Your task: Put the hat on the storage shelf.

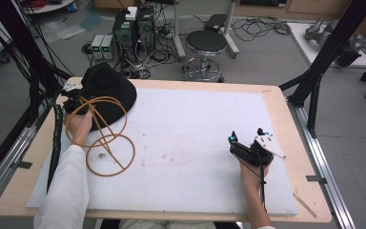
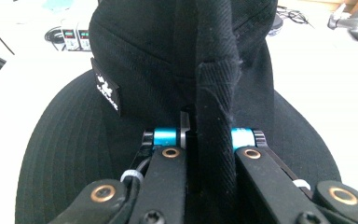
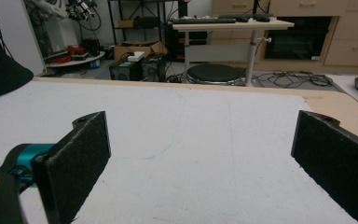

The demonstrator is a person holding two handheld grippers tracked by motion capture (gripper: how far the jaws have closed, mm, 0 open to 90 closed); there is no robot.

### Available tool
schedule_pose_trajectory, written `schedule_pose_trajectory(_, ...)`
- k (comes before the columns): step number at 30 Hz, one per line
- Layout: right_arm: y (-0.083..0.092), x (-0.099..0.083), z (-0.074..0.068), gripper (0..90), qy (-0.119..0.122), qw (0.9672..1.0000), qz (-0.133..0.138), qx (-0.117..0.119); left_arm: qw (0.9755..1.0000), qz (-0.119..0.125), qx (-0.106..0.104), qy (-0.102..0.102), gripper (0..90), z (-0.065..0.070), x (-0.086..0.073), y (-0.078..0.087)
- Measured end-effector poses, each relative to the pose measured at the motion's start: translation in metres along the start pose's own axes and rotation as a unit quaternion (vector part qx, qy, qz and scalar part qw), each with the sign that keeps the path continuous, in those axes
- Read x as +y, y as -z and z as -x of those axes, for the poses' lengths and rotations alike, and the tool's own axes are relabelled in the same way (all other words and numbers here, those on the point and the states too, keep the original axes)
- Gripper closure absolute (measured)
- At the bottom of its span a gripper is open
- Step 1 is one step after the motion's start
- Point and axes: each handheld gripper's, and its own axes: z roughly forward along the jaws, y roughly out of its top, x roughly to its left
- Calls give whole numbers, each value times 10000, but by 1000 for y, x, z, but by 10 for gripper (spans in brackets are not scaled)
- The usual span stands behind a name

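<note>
The left gripper has its two black jaws pressed together on a raised fold of a black hat, the pinched ridge of cloth standing up between them. Just beyond the jaws rises the hat's crown, and to one side of them a small black label is sewn on the cloth. The brim spreads out flat around and below the jaws. From above, the left gripper sits at the hat's near edge, at the far left corner of the white mat. A tan cable loops over the hand and coils onto the mat just behind it.

The right gripper has its jaws spread wide with nothing between the dark pads, only bare mat under them. The hat's brim shows far off to that gripper's left. From above, the right gripper rests low on the mat near the right side, well apart from the hat, with a grey plate on top. Past the table's far edge stands a round stool.
</note>
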Motion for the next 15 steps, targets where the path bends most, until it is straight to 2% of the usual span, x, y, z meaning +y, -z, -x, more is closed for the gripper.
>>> schedule_pose_trajectory(15,1,0,2,35,-31,10000,8,-42,9999,130,-12,-112,886,-1,3,9)
